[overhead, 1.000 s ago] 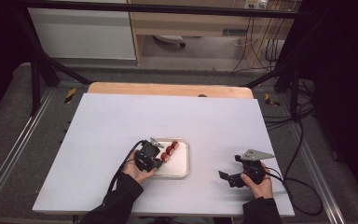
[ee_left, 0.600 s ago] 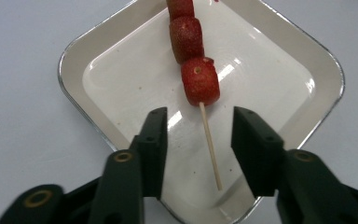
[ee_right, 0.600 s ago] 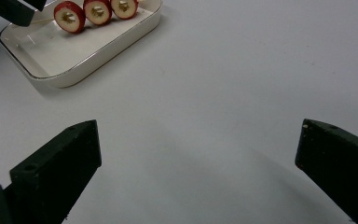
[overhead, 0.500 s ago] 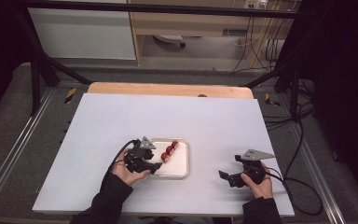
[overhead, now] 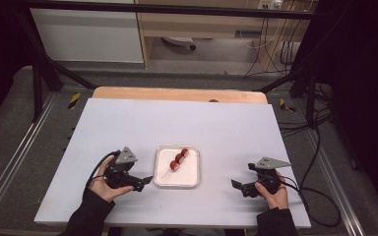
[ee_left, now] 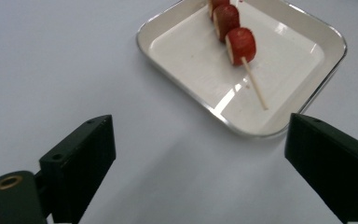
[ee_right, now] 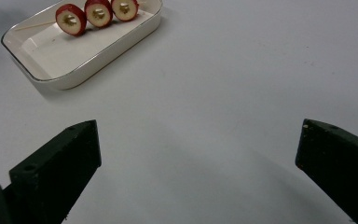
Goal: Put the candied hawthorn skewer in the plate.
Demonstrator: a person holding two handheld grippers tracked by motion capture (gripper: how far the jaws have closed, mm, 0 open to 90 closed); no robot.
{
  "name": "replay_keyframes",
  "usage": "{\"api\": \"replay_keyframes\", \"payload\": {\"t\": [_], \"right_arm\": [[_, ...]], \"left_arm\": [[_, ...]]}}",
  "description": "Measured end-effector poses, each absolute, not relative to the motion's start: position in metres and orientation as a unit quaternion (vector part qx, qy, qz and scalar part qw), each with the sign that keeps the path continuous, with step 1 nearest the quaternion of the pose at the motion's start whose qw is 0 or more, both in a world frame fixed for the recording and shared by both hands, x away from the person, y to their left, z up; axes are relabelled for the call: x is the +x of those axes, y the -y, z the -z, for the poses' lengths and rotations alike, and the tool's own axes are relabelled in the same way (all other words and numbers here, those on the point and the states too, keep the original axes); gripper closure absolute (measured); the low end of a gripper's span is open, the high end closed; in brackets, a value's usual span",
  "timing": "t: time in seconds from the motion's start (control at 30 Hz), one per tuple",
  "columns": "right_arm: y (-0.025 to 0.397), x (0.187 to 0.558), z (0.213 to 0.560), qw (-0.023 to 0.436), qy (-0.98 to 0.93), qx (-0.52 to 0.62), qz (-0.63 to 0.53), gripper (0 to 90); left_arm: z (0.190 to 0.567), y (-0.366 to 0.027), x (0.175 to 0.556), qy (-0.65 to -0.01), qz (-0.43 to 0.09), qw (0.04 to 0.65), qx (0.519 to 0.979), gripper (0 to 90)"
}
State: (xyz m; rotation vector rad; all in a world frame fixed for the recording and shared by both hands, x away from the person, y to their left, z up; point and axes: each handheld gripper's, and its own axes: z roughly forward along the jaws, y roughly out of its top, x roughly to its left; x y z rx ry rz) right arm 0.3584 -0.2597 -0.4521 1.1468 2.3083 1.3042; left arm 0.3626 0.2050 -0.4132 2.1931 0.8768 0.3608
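Red fruit skewer (overhead: 179, 159) lies in the white tray (overhead: 163, 180) at frame centre. Left gripper (overhead: 142, 181) rests lower left, fingers spread and empty; right gripper (overhead: 236, 185) sits lower right, likewise spread, on the table (overhead: 128, 123).

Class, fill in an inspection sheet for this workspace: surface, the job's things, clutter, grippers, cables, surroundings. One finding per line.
Surface: pale table top, bare around the tray.
Job's things: skewer with three red pieces lies in the white tray, stick end free.
Clutter: nothing seen.
Grippers: left gripper open, beside the tray; right gripper open, apart from it; both empty.
Cables: one black cable trails from the right gripper off the table edge.
Surroundings: dark frame posts, floor cables, cabinets behind.
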Motion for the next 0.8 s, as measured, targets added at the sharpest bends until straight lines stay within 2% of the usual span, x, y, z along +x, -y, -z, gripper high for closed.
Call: {"api": "replay_keyframes", "payload": {"t": [0.43, 0.8], "right_arm": [[0.259, 0.358, 0.454, 0.121, -0.799, 0.393, -0.439, 0.5], [0.257, 0.358, 0.455, 0.117, -0.803, 0.39, -0.435, 0.5]], "left_arm": [[0.445, -0.257, 0.351, -0.371, -0.155, 0.382, 0.832, 5.7], [0.453, -0.266, 0.35, -0.37, -0.145, 0.387, 0.832, 6.0]]}}
